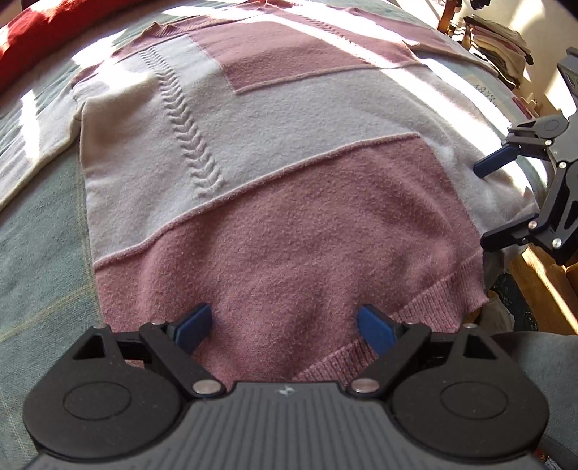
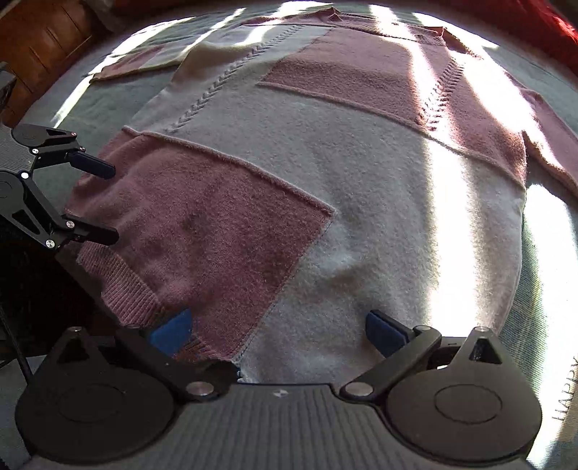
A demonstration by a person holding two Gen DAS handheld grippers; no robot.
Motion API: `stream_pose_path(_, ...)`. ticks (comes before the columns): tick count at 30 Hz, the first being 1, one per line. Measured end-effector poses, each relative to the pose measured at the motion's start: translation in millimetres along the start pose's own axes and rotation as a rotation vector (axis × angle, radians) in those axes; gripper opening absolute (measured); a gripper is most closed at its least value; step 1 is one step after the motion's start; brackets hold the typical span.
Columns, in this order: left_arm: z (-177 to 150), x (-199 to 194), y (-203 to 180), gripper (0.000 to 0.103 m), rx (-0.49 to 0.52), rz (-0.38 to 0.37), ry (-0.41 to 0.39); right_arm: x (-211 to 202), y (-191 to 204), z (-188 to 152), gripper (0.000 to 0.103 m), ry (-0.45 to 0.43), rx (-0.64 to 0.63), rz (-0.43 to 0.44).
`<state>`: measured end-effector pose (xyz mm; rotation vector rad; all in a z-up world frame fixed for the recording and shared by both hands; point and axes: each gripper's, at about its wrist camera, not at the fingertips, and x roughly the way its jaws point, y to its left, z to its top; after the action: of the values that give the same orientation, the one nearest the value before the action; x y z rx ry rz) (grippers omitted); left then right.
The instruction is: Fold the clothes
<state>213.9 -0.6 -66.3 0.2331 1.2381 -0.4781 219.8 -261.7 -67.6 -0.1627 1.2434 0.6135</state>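
A pink and white patchwork knit sweater [image 1: 274,173] lies spread flat on a bed, its ribbed hem [image 1: 426,318] nearest me and its neckline at the far end. My left gripper [image 1: 285,325] hovers open over the pink panel by the hem, nothing between its blue pads. In the right wrist view the same sweater [image 2: 361,188] fills the frame. My right gripper [image 2: 278,330] stands open above the hem where pink meets white. Each gripper shows in the other's view: the right gripper [image 1: 491,202] at the sweater's right edge, the left gripper [image 2: 104,202] at its left edge.
A grey-green bedspread [image 1: 43,253] lies under the sweater. A red blanket [image 1: 54,25] sits at the far left of the bed. Folded clothes [image 1: 502,43] are stacked on a shelf at the far right. A wooden floor strip [image 1: 542,274] runs beside the bed.
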Motion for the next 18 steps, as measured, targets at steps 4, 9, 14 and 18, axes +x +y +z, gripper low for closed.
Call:
stream_pose_path(4, -26.9, -2.5, 0.9, 0.090, -0.060, -0.001, 0.085, -6.8, -6.9, -33.8, 0.103, 0.067, 0.015, -0.016)
stream_pose_path(9, -8.1, -22.9, -20.9, 0.089, 0.045, -0.019, -0.028, -19.2, -5.2, -32.8, 0.103, 0.083, 0.000, -0.033)
stream_pose_path(14, 25.6, -11.9, -59.9, 0.089, 0.255, -0.138, -0.179, -12.6, -10.6, -9.1, 0.103, 0.030, -0.043, -0.051)
stream_pose_path(18, 23.4, 18.1, -91.7, 0.089, 0.361, -0.258, -0.086, -16.7, -22.6, -19.2, 0.103, 0.051, -0.026, -0.065)
